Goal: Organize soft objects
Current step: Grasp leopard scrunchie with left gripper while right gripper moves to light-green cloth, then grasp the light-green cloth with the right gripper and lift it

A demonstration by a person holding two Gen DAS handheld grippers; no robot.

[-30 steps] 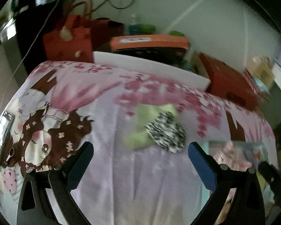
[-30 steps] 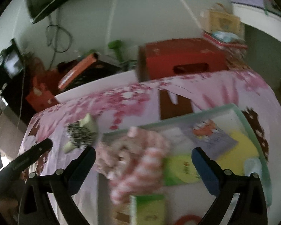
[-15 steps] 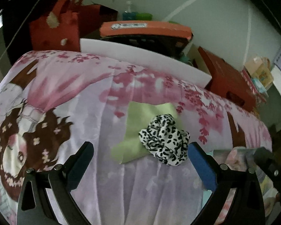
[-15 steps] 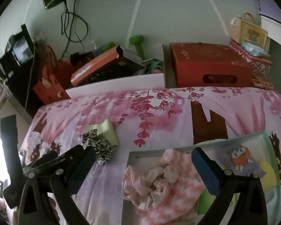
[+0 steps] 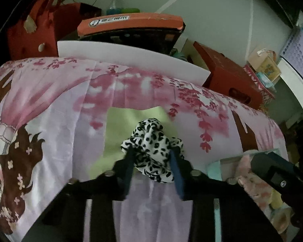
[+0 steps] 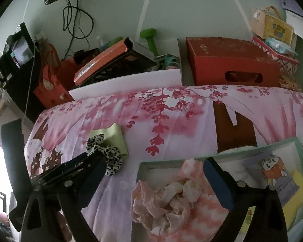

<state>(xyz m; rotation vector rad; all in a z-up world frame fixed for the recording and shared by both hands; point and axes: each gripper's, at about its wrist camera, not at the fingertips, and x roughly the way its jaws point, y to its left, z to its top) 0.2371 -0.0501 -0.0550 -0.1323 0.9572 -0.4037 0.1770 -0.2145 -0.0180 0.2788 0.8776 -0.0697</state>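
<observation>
A black-and-white leopard scrunchie [image 5: 151,147] lies on a pale green cloth [image 5: 119,133] on the pink flowered bedsheet. My left gripper [image 5: 151,153] is closing, and its blue pads press on the scrunchie's two sides. The right wrist view shows the same scrunchie [image 6: 109,157] and green cloth [image 6: 117,137] at the left, with the left gripper [image 6: 86,161] on it. My right gripper [image 6: 153,163] stands open over a mint-rimmed tray [image 6: 232,155], above a pink-and-cream scrunchie [image 6: 171,197] lying inside on pink checked cloth. Nothing is between its fingers.
The tray also holds a cartoon card [image 6: 274,173] and a yellow item [image 6: 297,199]. Behind the bed stand a white board [image 6: 131,80], a red box [image 6: 232,60], an orange-lidded black case [image 5: 131,22], red bags [image 5: 30,30] and a green dumbbell [image 6: 149,38].
The left gripper came forward and down over the leopard scrunchie and shut its wide-open jaws onto it. The right gripper slid left, stayed open, and now hangs over the tray's left end.
</observation>
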